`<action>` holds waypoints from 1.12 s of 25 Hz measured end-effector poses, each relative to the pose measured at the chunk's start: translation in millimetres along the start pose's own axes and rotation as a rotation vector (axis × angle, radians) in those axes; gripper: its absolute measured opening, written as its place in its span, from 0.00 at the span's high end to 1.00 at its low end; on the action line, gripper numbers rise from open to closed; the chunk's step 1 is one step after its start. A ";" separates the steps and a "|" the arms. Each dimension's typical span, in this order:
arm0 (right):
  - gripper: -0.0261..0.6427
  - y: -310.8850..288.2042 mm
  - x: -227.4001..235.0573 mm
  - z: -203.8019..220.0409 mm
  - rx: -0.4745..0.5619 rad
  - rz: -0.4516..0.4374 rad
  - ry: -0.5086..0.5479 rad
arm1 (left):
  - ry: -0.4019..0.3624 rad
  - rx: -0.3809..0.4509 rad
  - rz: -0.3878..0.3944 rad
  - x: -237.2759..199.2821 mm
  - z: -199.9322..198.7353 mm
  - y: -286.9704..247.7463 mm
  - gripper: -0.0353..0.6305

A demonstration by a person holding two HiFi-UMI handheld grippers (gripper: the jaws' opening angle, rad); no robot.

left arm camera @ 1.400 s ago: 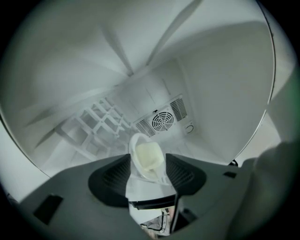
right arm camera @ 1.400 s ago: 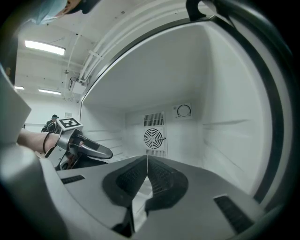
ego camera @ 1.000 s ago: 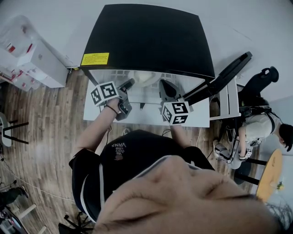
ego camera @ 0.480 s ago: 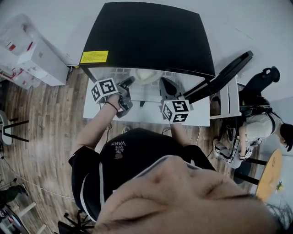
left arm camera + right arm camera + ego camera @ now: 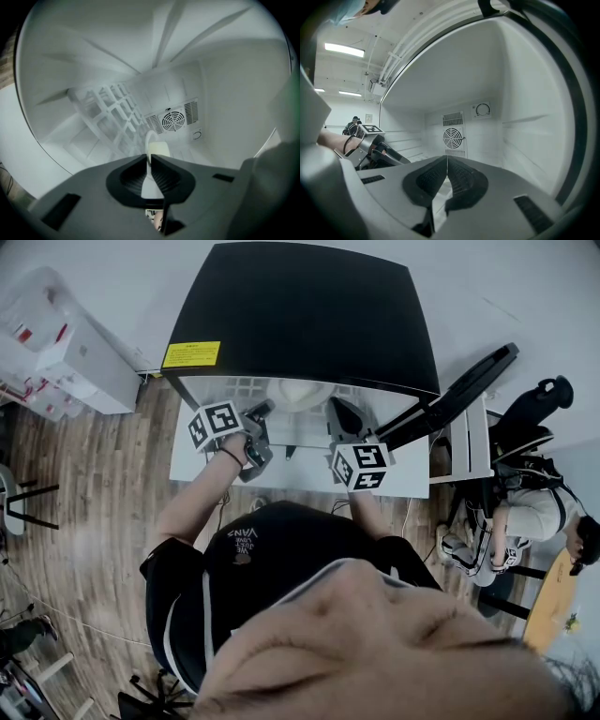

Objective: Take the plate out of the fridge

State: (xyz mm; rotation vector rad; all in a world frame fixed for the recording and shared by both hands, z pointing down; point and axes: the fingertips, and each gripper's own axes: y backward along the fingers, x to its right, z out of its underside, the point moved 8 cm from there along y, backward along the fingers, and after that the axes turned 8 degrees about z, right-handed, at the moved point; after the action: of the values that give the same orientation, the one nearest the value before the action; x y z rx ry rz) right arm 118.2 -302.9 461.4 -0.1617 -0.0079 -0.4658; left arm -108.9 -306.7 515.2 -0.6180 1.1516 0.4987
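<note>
Plate [image 5: 298, 392]: It sits inside the fridge [image 5: 300, 315], just past your left gripper. It is white and round, and its thin rim curves up.
Left gripper [image 5: 149, 157]: Your jaws are closing and are almost together. The near rim of the plate is between them.
Right gripper [image 5: 446, 161]: Your jaws are pressed tight together and hold nothing. This gripper hangs inside the fridge, to the right of the plate.
How the plate will feel: It looks hard and smooth, like china. I think it is stiff, a bit heavy and slippery. It could break if it drops.
Where to hold: The rim is the thin part that jaws can pinch. You hold one edge only, so the far side may tip down. Squeeze firmly and pull it out flat.
Fridge: It has a flat black top and smooth white walls inside. The door [image 5: 459, 395] is open on the right.
Fan [image 5: 173, 120]: It is round, on the far wall, with slots beside it.
Rack [image 5: 112, 112]: It is a white grid of bars on the left side.
</note>
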 end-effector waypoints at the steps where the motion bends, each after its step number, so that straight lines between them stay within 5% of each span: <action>1: 0.94 -0.1 0.1 0.2 0.000 -0.001 0.000 | 0.009 0.001 0.006 -0.9 0.4 0.0 0.89; 28: 0.94 -5.5 -3.7 4.9 -0.023 -0.029 -0.004 | 0.075 0.001 0.061 -4.1 15.4 14.0 0.90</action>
State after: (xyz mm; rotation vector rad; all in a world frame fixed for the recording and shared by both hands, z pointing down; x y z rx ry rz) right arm 112.6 -305.3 466.9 -0.1849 -0.0093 -0.4947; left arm -109.0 -286.2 520.6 -0.6058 1.2444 0.5307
